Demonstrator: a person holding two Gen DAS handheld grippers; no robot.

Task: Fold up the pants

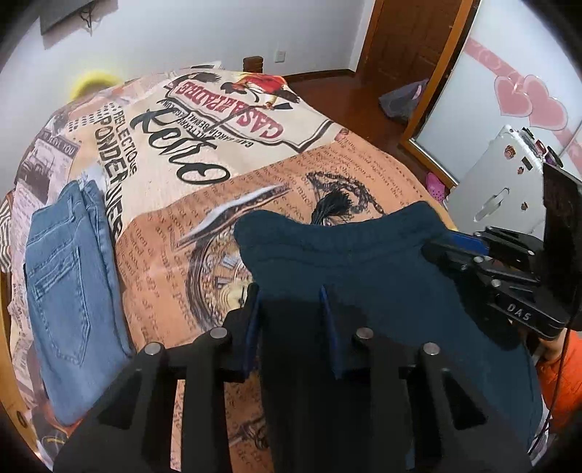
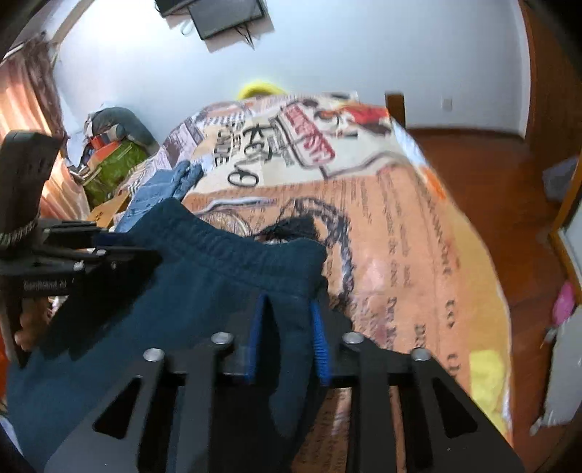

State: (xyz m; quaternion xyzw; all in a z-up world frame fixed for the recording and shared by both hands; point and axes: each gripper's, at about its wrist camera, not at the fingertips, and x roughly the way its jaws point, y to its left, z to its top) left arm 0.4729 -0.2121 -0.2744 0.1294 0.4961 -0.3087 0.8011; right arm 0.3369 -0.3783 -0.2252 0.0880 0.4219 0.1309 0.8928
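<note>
Dark blue pants (image 1: 349,254) held up over the bed (image 1: 203,233), waistband end toward the far side, cloth sagging between the two grippers.

Left gripper (image 1: 291,305): fingers clamped on a fold of pants cloth at the near left part; blue pads pressed into the fabric. In the right wrist view it shows at far left (image 2: 120,254), gripping the pants' left edge.

Right gripper (image 2: 287,316): fingers closed on the pants just below the waistband, near its right corner; cloth bunched between the blue pads. From the left wrist view it sits at the right (image 1: 447,251), biting the waistband's right end.

Bedspread (image 1: 291,120) w/ big retro print, newspaper-style text, clock face under the pants. Black tassel (image 2: 291,229) lies on the bed just beyond the waistband.

Folded light blue jeans (image 1: 69,291) lie on the bed's left side, well apart from the pants, back pocket up.

Bkgd: yellow object (image 1: 94,82) beyond the bed's far edge, wood floor (image 2: 473,152), wooden door (image 1: 411,32), mirror w/ pink hearts (image 1: 523,98), wall screen (image 2: 225,14). Right view somewhat blurred.
</note>
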